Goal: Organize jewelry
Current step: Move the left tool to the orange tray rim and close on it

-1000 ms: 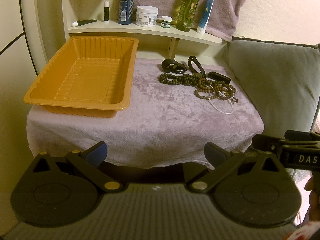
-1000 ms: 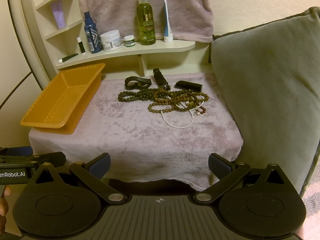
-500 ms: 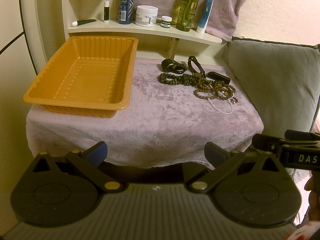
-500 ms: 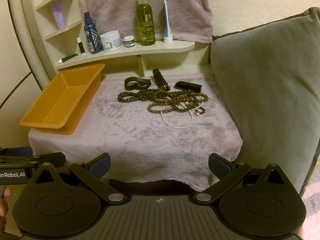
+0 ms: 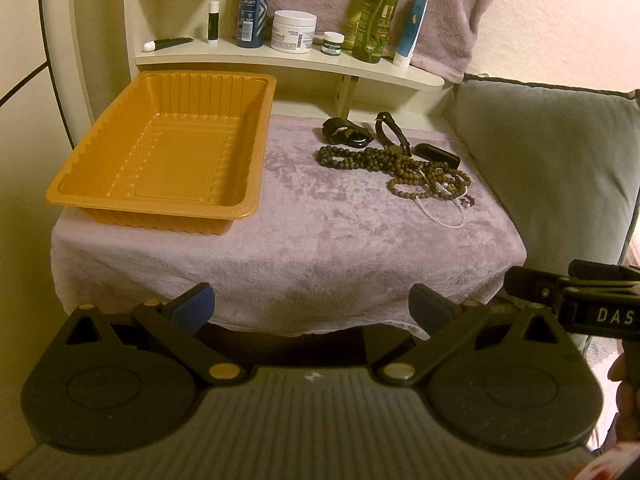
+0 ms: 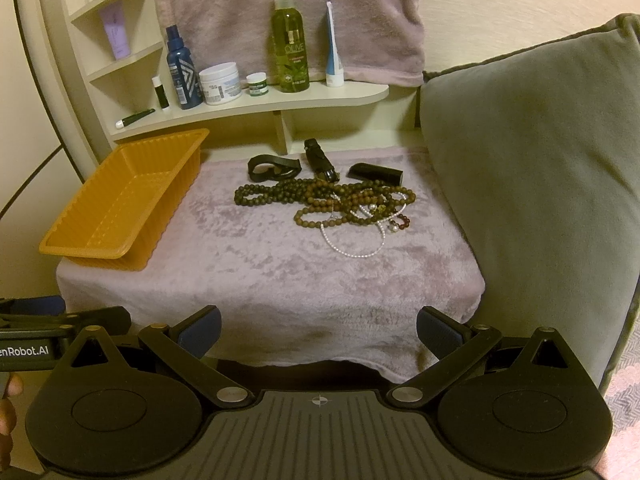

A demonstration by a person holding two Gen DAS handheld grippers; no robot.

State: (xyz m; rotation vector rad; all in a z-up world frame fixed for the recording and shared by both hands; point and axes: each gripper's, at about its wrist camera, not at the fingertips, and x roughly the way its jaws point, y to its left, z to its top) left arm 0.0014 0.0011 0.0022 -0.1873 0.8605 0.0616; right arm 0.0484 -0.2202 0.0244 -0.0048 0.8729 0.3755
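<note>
A heap of jewelry lies on the far right of a lilac cloth-covered table (image 6: 280,280): dark bead strings (image 6: 280,192) (image 5: 360,158), brown bead bracelets (image 6: 344,212), a thin pearl chain (image 6: 352,250) (image 5: 444,220) and black bands (image 6: 272,166) (image 5: 346,134). An empty orange tray (image 5: 168,148) (image 6: 120,204) sits on the table's left. My left gripper (image 5: 312,308) is open and empty before the table's near edge. My right gripper (image 6: 318,328) is open and empty there too, beside the left one.
A cream shelf (image 6: 256,104) behind the table carries bottles, jars and tubes. A lilac towel (image 6: 280,8) hangs on the wall. A grey-green cushion (image 6: 540,180) presses against the table's right side.
</note>
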